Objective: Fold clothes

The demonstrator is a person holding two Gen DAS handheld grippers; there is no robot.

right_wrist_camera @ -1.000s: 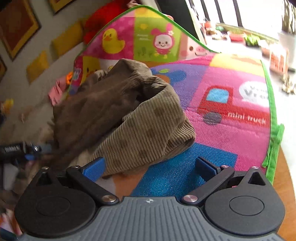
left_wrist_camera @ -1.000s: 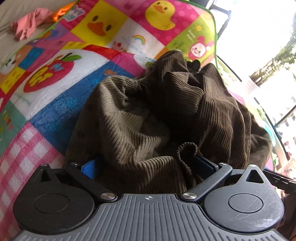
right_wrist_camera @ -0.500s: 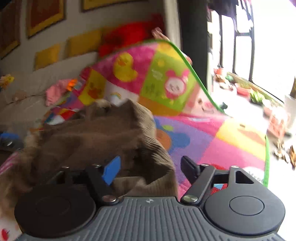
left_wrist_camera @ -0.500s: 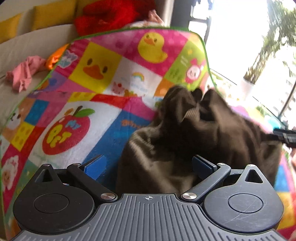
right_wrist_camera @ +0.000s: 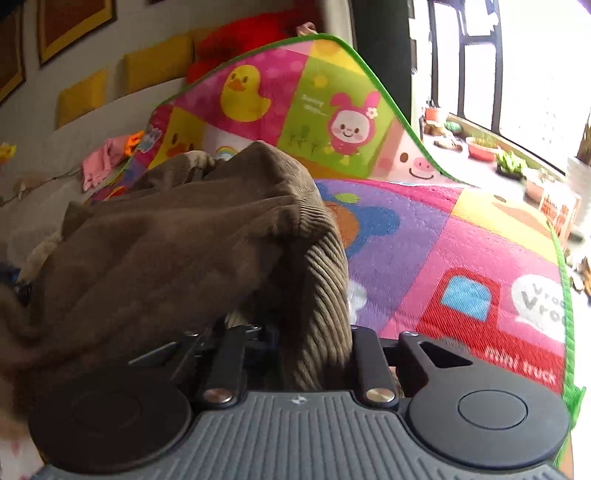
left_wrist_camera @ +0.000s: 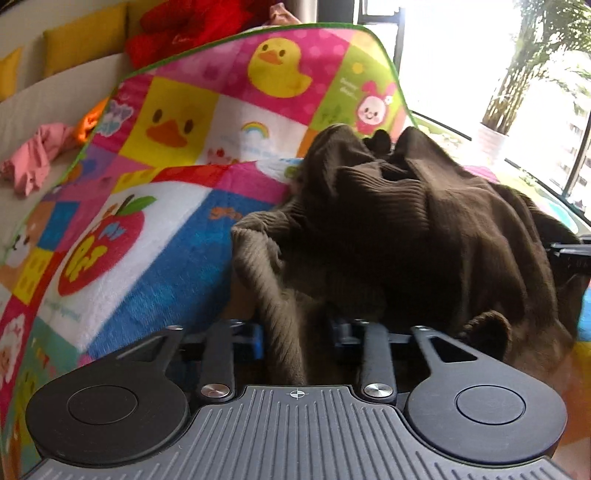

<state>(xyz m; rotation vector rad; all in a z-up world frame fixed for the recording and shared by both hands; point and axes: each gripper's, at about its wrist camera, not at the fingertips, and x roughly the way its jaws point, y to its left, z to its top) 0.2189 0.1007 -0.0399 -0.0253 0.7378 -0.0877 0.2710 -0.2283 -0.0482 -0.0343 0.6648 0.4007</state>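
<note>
A brown corduroy garment [left_wrist_camera: 406,236] lies bunched on a colourful children's play mat [left_wrist_camera: 155,236]. My left gripper [left_wrist_camera: 295,336] is shut on a fold at its near left edge, the cloth pinched between the blue pads. In the right wrist view the same garment [right_wrist_camera: 177,251] hangs in a heap from my right gripper [right_wrist_camera: 310,343], which is shut on a ribbed fold at its right edge. The garment is lifted off the play mat [right_wrist_camera: 461,240] at both grips. The right gripper's tip shows at the far right of the left wrist view [left_wrist_camera: 569,254].
A pink cloth [left_wrist_camera: 37,158] and an orange item [left_wrist_camera: 88,122] lie on the beige surface left of the mat. Red plush [left_wrist_camera: 192,26] and yellow cushions [right_wrist_camera: 159,66] line the back. Plant pots [right_wrist_camera: 480,147] stand by the window at right.
Both grippers have closed on the garment's edges, from open a second ago. The garment has been raised and bunched, and both cameras now look more level across the mat.
</note>
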